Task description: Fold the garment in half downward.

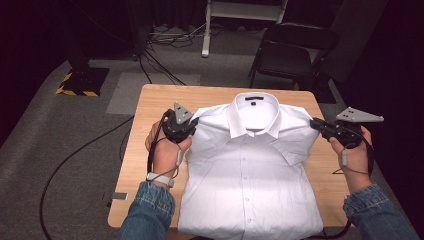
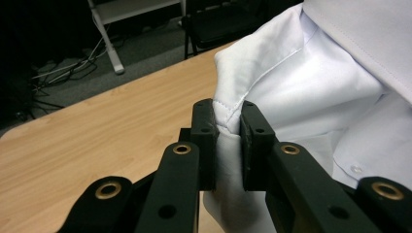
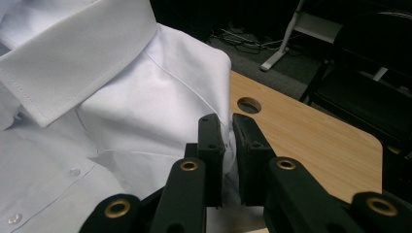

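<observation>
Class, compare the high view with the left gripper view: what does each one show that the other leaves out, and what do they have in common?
High view alone: the whole white shirt lying buttoned, front up, its collar, both hands, and the right gripper at the other shoulder.

Left gripper view alone: close up, the black pads pinching a fold of the shoulder seam, plus one small button.

Shared: the left gripper at the shirt's shoulder, the wooden table, and a dark chair on the floor beyond.
</observation>
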{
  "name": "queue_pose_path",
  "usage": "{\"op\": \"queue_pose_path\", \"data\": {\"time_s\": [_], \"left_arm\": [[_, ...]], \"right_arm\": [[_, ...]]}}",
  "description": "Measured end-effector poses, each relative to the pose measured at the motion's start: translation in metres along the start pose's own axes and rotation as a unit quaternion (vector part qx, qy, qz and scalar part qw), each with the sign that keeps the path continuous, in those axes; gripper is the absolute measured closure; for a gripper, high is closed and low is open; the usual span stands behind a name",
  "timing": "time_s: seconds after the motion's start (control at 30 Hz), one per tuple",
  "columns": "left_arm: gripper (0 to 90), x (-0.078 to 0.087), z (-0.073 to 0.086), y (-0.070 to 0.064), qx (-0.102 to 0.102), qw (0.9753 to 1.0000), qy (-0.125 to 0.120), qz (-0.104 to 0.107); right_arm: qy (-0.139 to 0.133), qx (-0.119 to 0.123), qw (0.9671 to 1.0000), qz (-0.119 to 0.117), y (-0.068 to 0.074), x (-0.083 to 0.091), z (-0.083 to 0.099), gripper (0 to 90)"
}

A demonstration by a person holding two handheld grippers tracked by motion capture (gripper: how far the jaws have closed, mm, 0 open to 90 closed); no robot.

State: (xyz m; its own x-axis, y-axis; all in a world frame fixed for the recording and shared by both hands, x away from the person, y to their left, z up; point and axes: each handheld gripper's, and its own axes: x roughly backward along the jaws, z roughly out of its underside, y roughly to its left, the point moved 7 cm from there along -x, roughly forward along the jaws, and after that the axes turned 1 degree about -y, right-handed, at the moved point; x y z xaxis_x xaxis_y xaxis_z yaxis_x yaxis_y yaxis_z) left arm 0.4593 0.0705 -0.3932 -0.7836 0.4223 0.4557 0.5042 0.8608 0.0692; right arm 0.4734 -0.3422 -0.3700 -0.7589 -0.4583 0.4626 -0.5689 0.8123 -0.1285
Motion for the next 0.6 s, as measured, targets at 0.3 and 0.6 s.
{"op": "queue_pose_path", "data": {"time_s": [0.3,0.6], "left_arm": [[79.5,0.019,0.028,-0.023,-0.008,0.9997,0.019,0.010],[79.5,0.040,0.059,-0.044,-0.015,0.9988,0.038,0.027]], "right_arm": [[0.006,0.001,0.9999,-0.009,0.015,0.018,0.026,82.5],[0.016,-0.007,0.9994,-0.029,0.034,0.038,0.062,82.6]]}}
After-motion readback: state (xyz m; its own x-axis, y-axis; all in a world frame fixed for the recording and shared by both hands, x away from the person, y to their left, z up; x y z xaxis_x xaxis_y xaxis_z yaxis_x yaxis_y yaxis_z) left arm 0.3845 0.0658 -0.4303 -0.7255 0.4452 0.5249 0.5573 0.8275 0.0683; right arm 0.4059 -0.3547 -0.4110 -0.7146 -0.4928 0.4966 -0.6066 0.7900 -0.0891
